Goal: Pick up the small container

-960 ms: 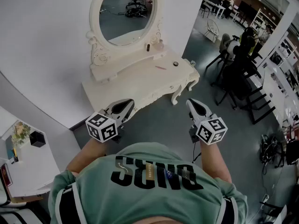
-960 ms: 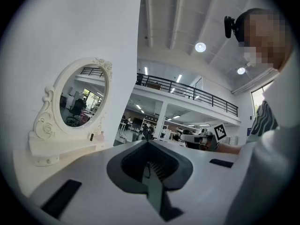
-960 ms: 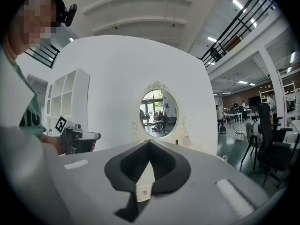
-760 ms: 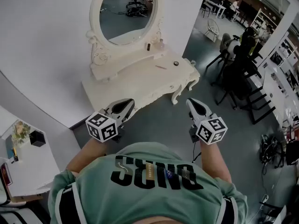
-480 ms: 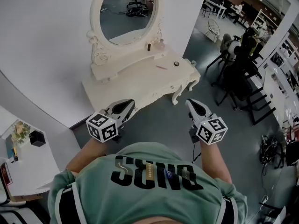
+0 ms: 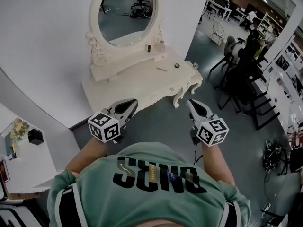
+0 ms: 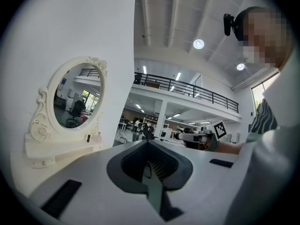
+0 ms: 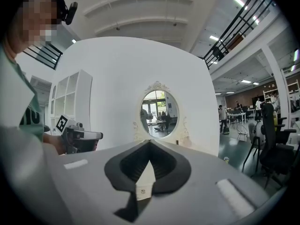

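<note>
A small dark round container (image 6: 177, 65) lies on the right part of the white dressing table (image 6: 128, 86), near a thin pink stick (image 6: 162, 69). Both grippers hang in the air in front of the table, well short of it. My left gripper (image 6: 129, 103) (image 7: 148, 142) is shut and empty. The right gripper (image 6: 191, 103) (image 8: 149, 142) points toward the table's right end, its jaws meeting at the tip with nothing between them. Each gripper view shows the other gripper off to the side.
An oval mirror (image 6: 125, 13) stands at the table's back, with two small bottles (image 6: 148, 48) on the ledge under it. Dark chairs (image 6: 241, 74) and desks fill the right. A white shelf with a plant (image 6: 16, 129) is at the left.
The head view has shifted slightly. Both grippers hold about the same place, still shut.
</note>
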### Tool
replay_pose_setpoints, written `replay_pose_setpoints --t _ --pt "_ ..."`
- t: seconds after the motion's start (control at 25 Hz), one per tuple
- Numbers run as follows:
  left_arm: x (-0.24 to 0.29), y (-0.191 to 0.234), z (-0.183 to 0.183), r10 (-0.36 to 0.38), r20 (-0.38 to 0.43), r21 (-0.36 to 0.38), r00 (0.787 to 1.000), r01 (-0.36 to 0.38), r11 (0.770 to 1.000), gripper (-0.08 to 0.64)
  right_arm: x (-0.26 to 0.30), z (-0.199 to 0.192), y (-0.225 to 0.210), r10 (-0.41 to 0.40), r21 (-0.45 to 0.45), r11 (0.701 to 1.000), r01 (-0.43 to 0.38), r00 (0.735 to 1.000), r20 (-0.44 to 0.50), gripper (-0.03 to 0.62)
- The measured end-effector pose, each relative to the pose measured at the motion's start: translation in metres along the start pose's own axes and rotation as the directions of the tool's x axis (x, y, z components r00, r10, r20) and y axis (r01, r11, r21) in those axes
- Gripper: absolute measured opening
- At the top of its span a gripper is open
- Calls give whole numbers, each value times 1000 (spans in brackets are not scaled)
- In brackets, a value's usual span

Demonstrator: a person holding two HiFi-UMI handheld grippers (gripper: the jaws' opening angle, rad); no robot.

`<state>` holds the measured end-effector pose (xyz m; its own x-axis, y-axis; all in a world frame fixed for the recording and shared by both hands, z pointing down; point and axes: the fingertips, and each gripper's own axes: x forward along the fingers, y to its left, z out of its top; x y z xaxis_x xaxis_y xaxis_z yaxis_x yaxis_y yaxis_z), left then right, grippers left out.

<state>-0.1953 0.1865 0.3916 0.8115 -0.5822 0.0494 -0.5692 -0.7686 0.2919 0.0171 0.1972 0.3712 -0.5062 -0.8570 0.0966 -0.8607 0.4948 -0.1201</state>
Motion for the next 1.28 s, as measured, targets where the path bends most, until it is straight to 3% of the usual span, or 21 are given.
replay_pose_setpoints --t 0.44,0.72,1.0,1.28 --pt "49 -60 -17 23 13 6 1000 -23 1000 4 -42 2 -50 37 -19 999 -38 999 -7 9" --pt "68 -63 -23 56 22 1 998 -56 998 5 -45 -4 -72 59 -23 998 -60 998 -18 9" --pt "91 -17 -19 50 19 -18 999 -49 999 5 -2 -9 -92 48 -9 999 -48 998 -29 9" --pt "140 72 8 -10 7 -1 1000 10 1000 5 86 2 -114 29 -6 1000 -29 999 -23 9"
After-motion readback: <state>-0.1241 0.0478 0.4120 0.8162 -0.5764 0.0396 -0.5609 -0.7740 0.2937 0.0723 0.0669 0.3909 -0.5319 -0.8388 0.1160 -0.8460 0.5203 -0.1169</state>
